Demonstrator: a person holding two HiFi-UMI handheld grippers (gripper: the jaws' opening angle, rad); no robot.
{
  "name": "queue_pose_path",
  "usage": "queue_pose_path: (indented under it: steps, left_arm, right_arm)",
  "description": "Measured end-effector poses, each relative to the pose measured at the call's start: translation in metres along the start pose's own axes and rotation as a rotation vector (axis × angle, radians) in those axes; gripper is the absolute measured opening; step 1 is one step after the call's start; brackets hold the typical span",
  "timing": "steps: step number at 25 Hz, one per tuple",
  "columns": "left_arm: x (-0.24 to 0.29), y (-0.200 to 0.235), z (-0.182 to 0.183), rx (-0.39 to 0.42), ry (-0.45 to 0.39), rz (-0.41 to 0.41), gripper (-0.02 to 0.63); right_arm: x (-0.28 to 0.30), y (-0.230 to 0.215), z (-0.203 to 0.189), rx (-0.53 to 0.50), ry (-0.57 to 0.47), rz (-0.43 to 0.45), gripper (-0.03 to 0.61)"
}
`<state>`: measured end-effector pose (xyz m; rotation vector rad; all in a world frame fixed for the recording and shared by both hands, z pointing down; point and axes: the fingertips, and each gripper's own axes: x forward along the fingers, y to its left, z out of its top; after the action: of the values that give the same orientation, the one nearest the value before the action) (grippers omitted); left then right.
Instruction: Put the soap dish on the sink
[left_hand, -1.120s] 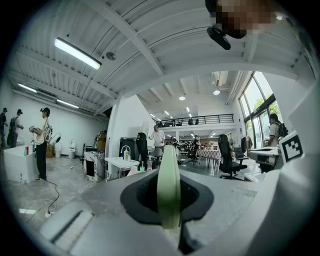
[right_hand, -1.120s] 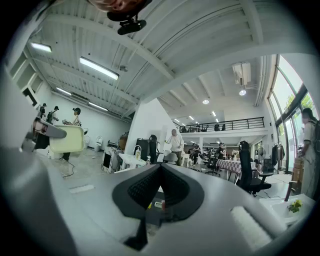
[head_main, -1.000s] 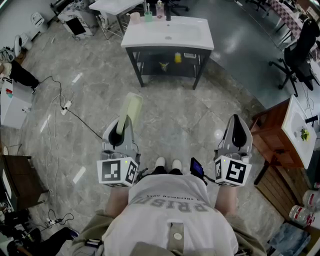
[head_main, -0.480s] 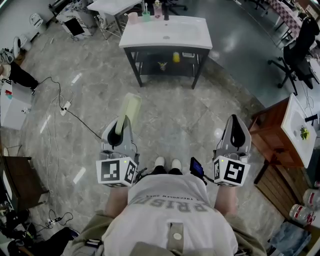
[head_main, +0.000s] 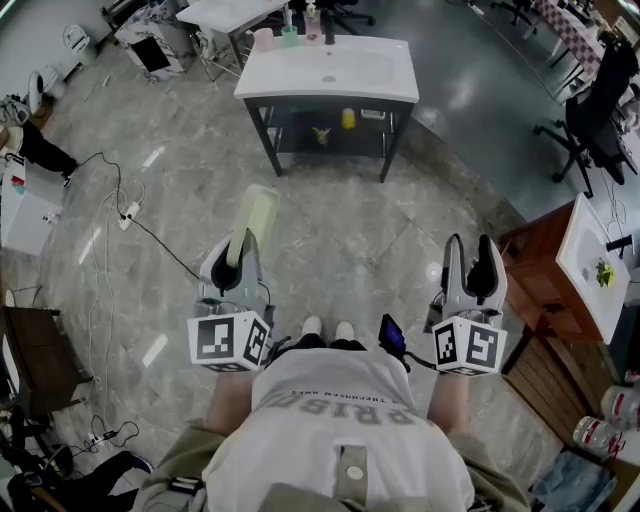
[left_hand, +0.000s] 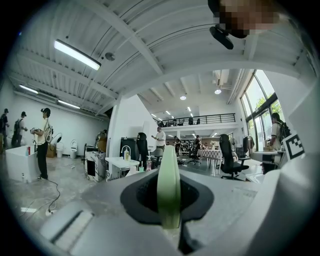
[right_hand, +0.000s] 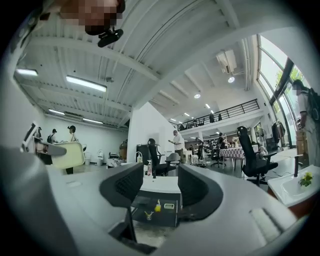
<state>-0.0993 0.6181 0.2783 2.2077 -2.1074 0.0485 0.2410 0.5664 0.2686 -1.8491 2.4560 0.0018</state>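
Note:
The soap dish (head_main: 252, 222) is a pale green oblong, and my left gripper (head_main: 237, 262) is shut on its near end, holding it level over the floor. In the left gripper view the dish (left_hand: 169, 185) stands edge-on between the pads. My right gripper (head_main: 470, 245) is open; its jaws have just been opening and nothing is between them. The white sink (head_main: 375, 75) on a dark frame stands ahead across the floor, well apart from both grippers. The right gripper view shows the sink (right_hand: 160, 184) between its jaws in the distance and the dish (right_hand: 67, 154) off to the left.
Cups and bottles (head_main: 290, 35) stand at the sink's back edge, and a yellow item (head_main: 347, 118) is on its lower shelf. A second basin on a wooden cabinet (head_main: 590, 260) is at the right. Cables (head_main: 130, 215) run over the floor at left. An office chair (head_main: 600, 110) stands far right.
The right gripper's jaws went from shut to wide open, and it shifted slightly to the right. The left gripper kept still with the dish in it.

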Motion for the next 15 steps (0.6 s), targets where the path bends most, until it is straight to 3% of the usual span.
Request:
queue_pose_path:
  steps: [4,15]
  left_arm:
    - [0.001,-0.005,0.001,-0.031,-0.001,0.026,0.017]
    - [0.004,-0.006,-0.008,-0.055,0.02,0.055,0.017]
  right_arm:
    - [0.001,-0.012,-0.001,-0.008,0.0,0.018,0.244]
    - [0.014,-0.026,-0.016,0.017,0.034,0.037,0.245]
